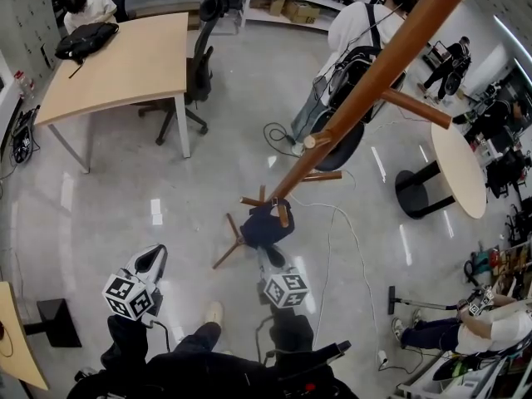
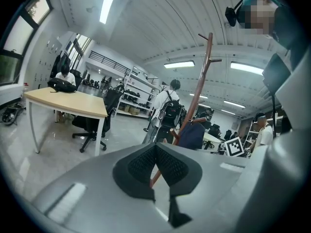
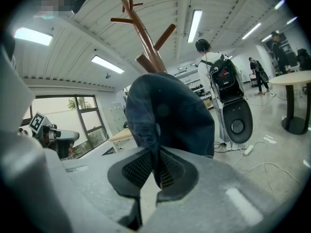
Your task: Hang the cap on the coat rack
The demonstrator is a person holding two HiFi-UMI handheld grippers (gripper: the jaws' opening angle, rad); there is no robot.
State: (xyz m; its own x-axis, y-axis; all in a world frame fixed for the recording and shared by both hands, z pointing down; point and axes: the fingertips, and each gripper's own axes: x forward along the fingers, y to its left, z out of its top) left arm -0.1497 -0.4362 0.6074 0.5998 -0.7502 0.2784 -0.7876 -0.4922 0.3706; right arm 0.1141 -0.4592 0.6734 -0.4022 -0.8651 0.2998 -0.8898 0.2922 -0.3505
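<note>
Right gripper (image 3: 156,166): jaws closed down on a fold of the cap's dark blue fabric, pinched between the pads. The cap (image 3: 170,115) fills the centre of the right gripper view and hangs open above the jaws. The coat rack (image 3: 146,38) rises from behind it to upper centre, wooden pegs branching off.

Head view: right gripper (image 1: 271,258) sits lower centre, its marker cube just below the tip. The cap (image 1: 264,226) is at the gripper's tip, right against the lower part of the coat rack (image 1: 374,81). A short peg stands just beside the cap. Can't tell if the cap touches the peg. The rack pole runs diagonally from frame centre to the upper right corner.

Left gripper (image 2: 158,161): jaws together at the tips, nothing between them. In the head view the left gripper (image 1: 150,260) is lower left, well apart from the cap. From the left gripper view the coat rack (image 2: 201,81) stands right of centre, with the cap (image 2: 192,135) low on it.

Background: wooden table (image 1: 125,65) upper left with a black bag (image 1: 86,38) on it, office chair (image 1: 199,65) beside it, person with a backpack (image 1: 357,48) behind the rack, round table (image 1: 457,169) at right, white cable (image 1: 332,248) on the floor.
</note>
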